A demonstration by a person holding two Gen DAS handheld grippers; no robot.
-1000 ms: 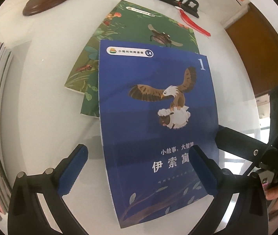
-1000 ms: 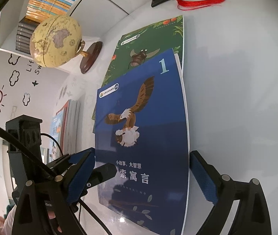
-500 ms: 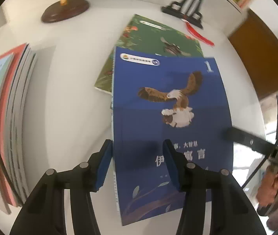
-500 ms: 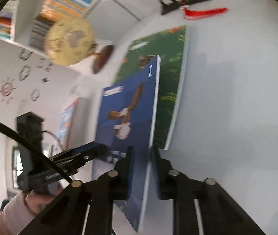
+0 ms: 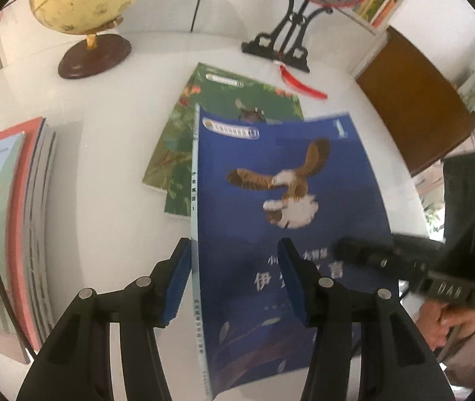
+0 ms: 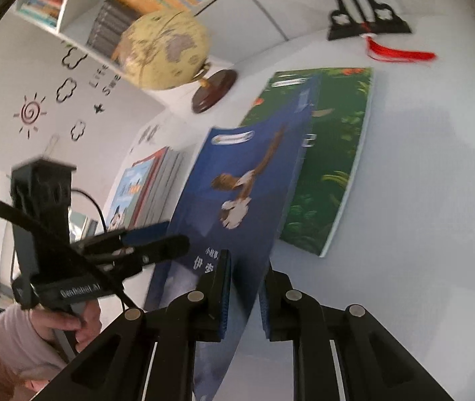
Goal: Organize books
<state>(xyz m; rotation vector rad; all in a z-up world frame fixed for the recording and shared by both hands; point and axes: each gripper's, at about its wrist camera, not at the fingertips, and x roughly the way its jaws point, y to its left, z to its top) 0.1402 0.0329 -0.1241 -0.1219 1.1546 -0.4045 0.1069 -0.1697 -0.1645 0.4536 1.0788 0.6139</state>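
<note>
- White tabletop (image 5: 110, 140) carries everything.
- Stack of books (image 5: 20, 234) lies flat on the tabletop, at the left edge of my left wrist view, spines toward centre.
- Green book (image 6: 334, 163) lies flat on the tabletop, long axis running away from me toward the black stand (image 5: 284, 46).
- Blue book (image 5: 280, 220) with the eagle cover is up off the tabletop and tilted, partly over the green book. Long axis runs away from me, title end at my grippers, the "1" corner at the far end, spine on the left in the left view.
- Globe (image 5: 83, 0) stands at the back, well apart from the books.
- Left gripper (image 5: 234, 280): jaws half spread, straddling the blue book's spine edge; can't tell whether the pads press on it.
- Right gripper (image 6: 244, 297): jaws nearly together, pinching the blue book's near right edge.
- Red tassel (image 6: 397, 53) lies by the stand foot.
</note>
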